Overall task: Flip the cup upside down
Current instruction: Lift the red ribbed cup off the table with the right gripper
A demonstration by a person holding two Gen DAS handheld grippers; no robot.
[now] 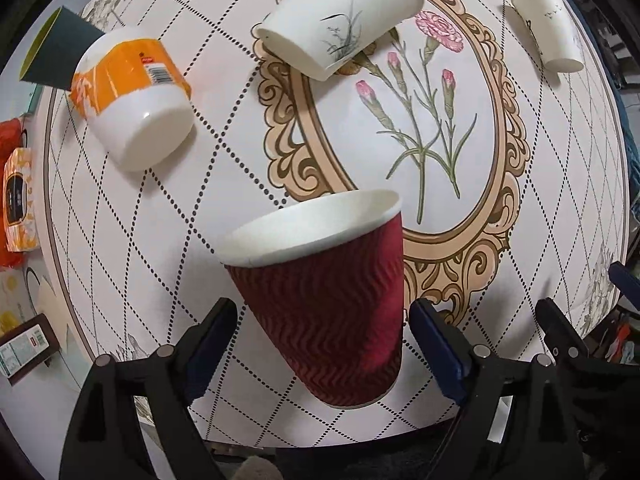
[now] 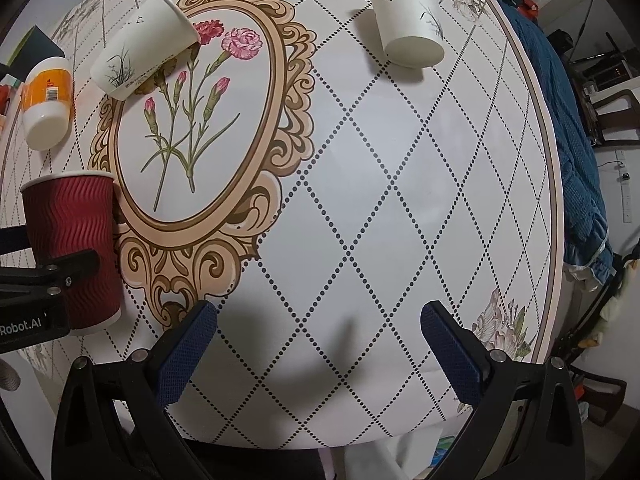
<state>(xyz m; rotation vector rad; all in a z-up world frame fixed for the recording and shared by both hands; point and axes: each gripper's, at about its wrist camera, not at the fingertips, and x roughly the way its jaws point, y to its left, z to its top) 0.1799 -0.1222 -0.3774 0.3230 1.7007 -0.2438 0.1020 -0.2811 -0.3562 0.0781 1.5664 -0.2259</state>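
A dark red ripple paper cup with a white rim sits between the fingers of my left gripper. Its open mouth points away from the camera and its base lies nearest me. A thin gap shows on each side between the cup and the blue pads, so the jaws stand open and do not press it. I cannot tell whether the cup rests on the table. In the right wrist view the same red cup is at the far left, partly behind the left gripper's black body. My right gripper hangs open over bare tablecloth, holding nothing.
Two white printed paper cups and an orange-labelled white cup lie on their sides at the back of the round table. A dark green box sits back left. Blue fabric hangs past the right edge.
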